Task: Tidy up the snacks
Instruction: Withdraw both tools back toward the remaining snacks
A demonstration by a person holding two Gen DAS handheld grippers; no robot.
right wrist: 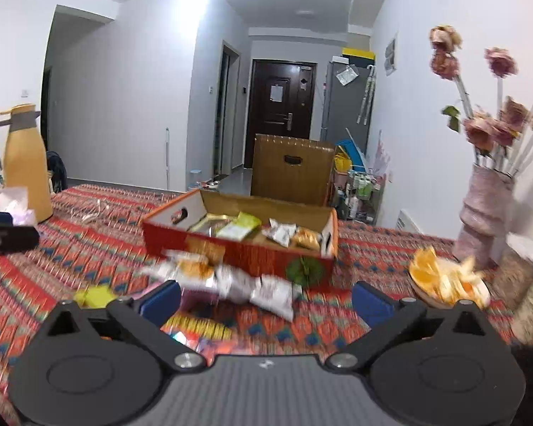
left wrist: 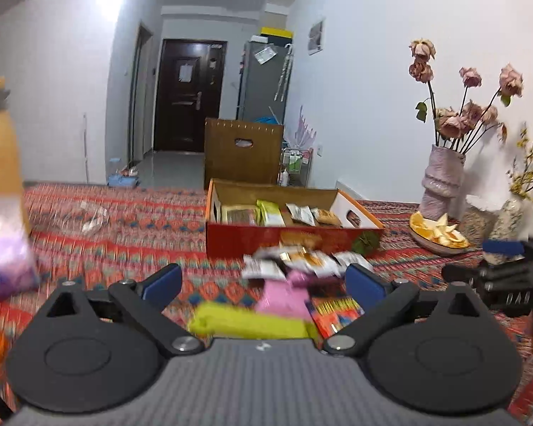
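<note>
Left wrist view: my left tool (left wrist: 263, 280) stands wide with nothing gripped, loose snacks (left wrist: 295, 266) lying on the tabletop (left wrist: 124, 220) between its fingers. The box (left wrist: 287, 238), holding more packets, sits at twelve o'clock beyond them. My right tool (right wrist: 266, 298) is wide and empty too, the box (right wrist: 245, 252) at twelve o'clock, a plate (right wrist: 444, 284) at two.

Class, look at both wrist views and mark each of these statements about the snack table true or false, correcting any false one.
1. The red cardboard box already holds snack packets. True.
2. The left gripper grips the pink packet. False: its jaws stand open, holding nothing.
3. The right gripper is open. True.
4. The plate of orange slices sits inside the box. False: it rests on the patterned tablecloth beside it.
</note>
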